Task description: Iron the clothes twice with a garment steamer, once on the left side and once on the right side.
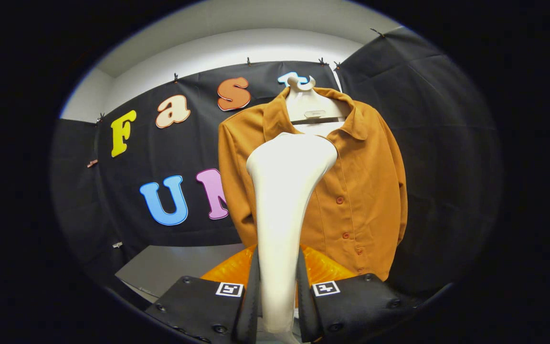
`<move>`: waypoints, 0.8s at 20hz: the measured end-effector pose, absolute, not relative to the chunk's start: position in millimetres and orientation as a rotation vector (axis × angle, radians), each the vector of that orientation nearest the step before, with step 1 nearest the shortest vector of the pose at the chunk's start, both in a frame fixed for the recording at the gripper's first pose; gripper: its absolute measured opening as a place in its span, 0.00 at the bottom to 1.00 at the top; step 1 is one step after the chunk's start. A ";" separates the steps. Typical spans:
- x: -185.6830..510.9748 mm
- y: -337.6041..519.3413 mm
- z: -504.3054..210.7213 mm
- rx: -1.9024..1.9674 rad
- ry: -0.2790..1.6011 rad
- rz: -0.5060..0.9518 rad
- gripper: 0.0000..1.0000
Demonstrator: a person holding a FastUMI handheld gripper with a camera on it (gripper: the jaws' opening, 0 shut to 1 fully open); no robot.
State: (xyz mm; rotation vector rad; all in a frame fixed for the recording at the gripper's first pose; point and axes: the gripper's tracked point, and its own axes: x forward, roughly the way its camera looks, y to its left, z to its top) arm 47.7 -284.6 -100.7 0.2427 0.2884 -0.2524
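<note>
Gripper (pixel 278 306): its two fingers are seen pressed against either side of the white handle of the garment steamer (pixel 284 200), which is pinched between them.
Steamer: it is held upright, with its narrow handle between the fingers and its wide, rounded head flared out above; the head is seen in front of the shirt's chest, just below the collar. Whether the head touches the cloth cannot be told.
Shirt (pixel 361 181): a rust-orange, long-sleeved, buttoned shirt is hung facing the gripper, beyond the fingers. A row of buttons is seen down its front, to the right of the steamer, and both sleeves are hung down at the sides.
Hanger (pixel 311 107): a white hanger is seen inside the open collar, with its hook at the top of the shirt.
Orange object (pixel 322 267): a glossy, ribbed orange shape is seen low down behind the steamer handle, just ahead of the fingers and under the shirt's hem; what it is cannot be told.
Surface: a flat grey table top (pixel 174 267) is seen below and to the left of the shirt, beside the orange object.
Room: the booth is walled with black cloth (pixel 447 143), pinned up by small clips along its upper edge; pale wall and ceiling (pixel 237 43) are seen above the cloth.
</note>
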 end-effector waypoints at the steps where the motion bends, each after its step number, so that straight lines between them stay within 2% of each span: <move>1: 52.9 -287.9 -107.5 0.249 0.298 -0.241 0.38; 16: 88.6 -311.7 -185.0 0.383 0.445 -0.125 0.38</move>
